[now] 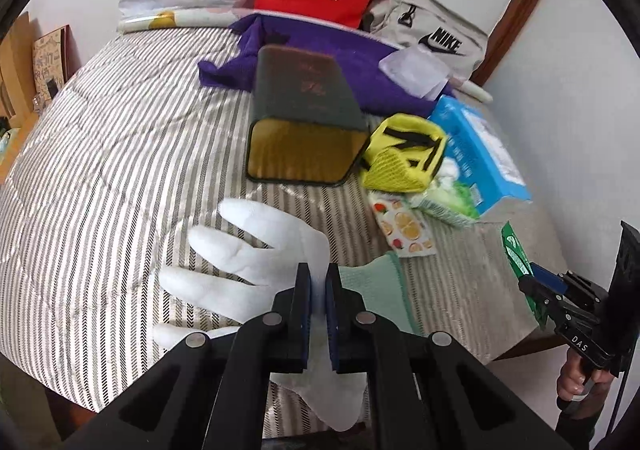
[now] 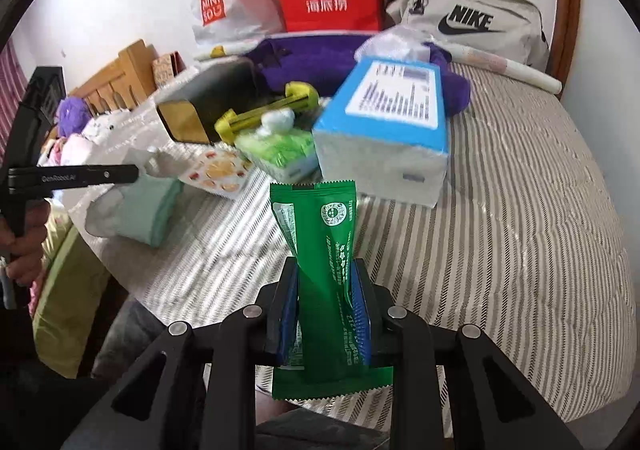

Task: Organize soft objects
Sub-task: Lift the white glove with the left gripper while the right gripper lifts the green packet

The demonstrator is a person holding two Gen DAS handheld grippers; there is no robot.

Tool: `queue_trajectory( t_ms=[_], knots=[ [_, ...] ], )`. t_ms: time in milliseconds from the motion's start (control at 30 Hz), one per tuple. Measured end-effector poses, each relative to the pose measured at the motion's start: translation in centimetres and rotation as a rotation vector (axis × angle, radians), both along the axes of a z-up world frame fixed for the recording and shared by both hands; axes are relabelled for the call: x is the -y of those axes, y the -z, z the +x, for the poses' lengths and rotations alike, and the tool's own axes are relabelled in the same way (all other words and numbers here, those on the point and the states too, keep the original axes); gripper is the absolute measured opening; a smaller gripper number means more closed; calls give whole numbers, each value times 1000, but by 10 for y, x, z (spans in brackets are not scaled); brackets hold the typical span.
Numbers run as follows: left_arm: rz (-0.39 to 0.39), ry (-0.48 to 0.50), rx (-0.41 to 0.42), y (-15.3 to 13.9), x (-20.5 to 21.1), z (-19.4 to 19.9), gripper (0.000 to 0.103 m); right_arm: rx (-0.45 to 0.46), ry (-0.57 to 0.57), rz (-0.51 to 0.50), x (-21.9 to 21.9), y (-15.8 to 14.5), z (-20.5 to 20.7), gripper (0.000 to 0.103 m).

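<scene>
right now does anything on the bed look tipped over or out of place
Yes: the dark box lies on its side, its gold-lined opening facing out. The blue tissue pack sits tilted on the green packet beside it.

surface: bed (image 2: 520, 178), grey-striped quilt | walls: plain white wall (image 1: 580, 70) behind and right | trim: brown wooden frame (image 1: 520, 10) at right corner | left: wooden headboard (image 2: 120, 78) | light: soft, even daylight
</scene>
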State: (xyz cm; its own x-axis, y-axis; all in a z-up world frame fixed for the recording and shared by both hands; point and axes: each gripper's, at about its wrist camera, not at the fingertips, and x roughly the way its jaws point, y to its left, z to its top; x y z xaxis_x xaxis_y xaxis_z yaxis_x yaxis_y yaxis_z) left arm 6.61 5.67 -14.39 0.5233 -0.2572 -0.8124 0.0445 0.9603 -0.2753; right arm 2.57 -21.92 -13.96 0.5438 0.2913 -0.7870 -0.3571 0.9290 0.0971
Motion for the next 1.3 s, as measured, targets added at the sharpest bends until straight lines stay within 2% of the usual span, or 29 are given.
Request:
queue_trajectory(
  t_ms=[267,533,933,1300],
  knots=[
    [-31,19,67,-33,0,-2,7,56,-15,18,-1,-35,2,25],
    [-57,23,125,-68,-5,4,7,101,-32,25,-8,-65,21,25],
    [-46,12,171,-101,-7,34,7,126,-20,18,-15,-91,74,25],
    [-26,2,201,-127,-10,88,7,159,-20,-8,-24,-110,137,25]
  ],
)
